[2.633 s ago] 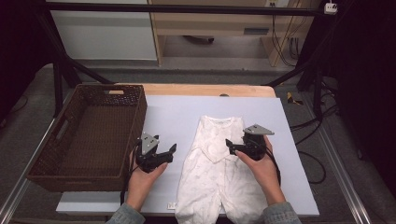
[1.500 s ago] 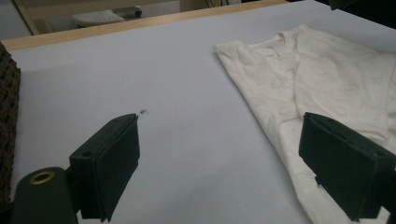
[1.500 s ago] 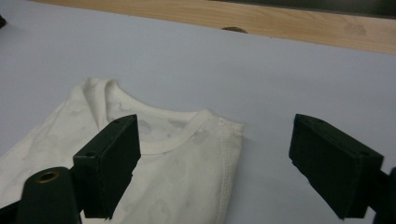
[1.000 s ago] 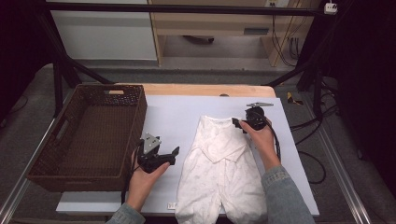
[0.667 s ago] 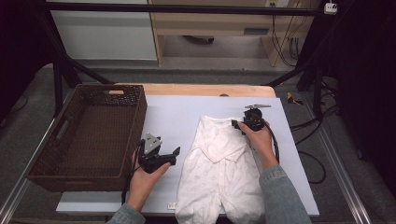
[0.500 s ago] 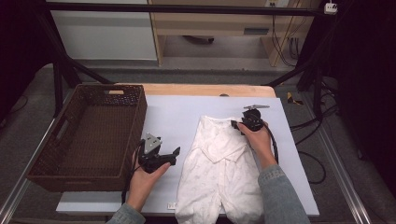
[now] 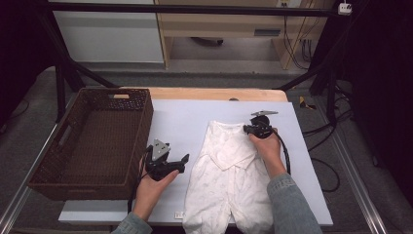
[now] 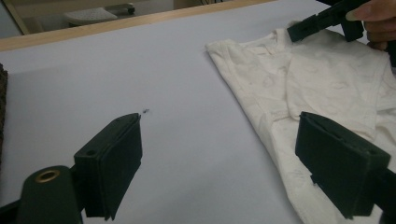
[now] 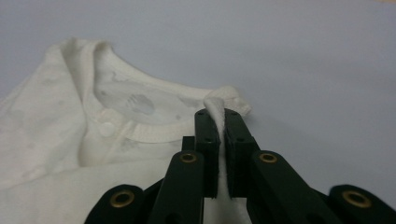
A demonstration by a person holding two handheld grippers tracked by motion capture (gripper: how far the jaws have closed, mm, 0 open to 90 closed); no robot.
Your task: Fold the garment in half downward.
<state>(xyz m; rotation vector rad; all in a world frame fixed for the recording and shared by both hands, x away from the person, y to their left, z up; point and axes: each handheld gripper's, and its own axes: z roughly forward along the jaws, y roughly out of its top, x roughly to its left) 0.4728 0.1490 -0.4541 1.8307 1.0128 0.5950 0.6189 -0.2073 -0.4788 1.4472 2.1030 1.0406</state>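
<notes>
Even overhead light, dim dark edges, soft shadows, close views blurred.

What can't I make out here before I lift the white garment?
- Garment legs: cut off by the high view's bottom edge.
- Shoulder fabric pinched by the right gripper: the jaws hide how much is caught.
- Basket near inner wall: hidden by its own rim.
- Print inside the collar: too blurred to read in the right gripper view.

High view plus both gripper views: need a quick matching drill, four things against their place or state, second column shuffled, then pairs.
1 left gripper
2 right gripper
3 wicker basket
4 white garment

A lies flat on the table sheet
B shut on the fabric at the neckline
C jaws wide, nothing between them
D stands at the table's left

Pairs: 1-C, 2-B, 3-D, 4-A
</notes>
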